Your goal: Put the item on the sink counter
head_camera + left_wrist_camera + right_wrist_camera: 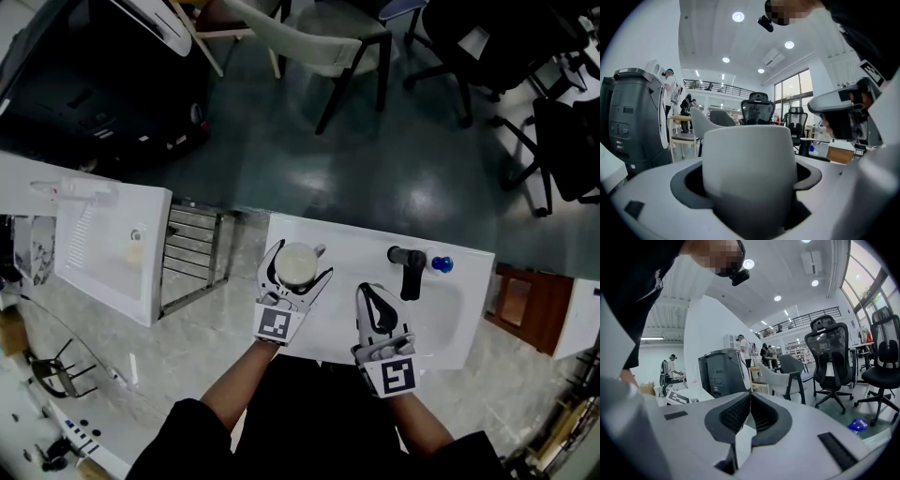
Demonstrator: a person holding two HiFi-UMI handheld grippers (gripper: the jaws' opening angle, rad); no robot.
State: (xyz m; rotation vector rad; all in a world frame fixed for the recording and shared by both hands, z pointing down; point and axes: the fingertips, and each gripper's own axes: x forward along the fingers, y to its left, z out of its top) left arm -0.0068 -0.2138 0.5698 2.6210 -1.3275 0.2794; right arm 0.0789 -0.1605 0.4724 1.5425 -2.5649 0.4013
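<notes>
**Left tool grasping a white cup at the far left corner of the white bench.**
The head view shows the cup upright between the left tool's two spread jaws, its open mouth facing up and its handle turned toward the bench's far edge. The left gripper view confirms that both dark pads clasp the cup's wall. Whether the cup's base touches the bench cannot be told. The right tool is clenched with nothing between its jaws, and it sits over the bench's near edge, just beside the basin. A black faucet stands near the far edge toward the right end. A small blue object lies just to its right.
</notes>
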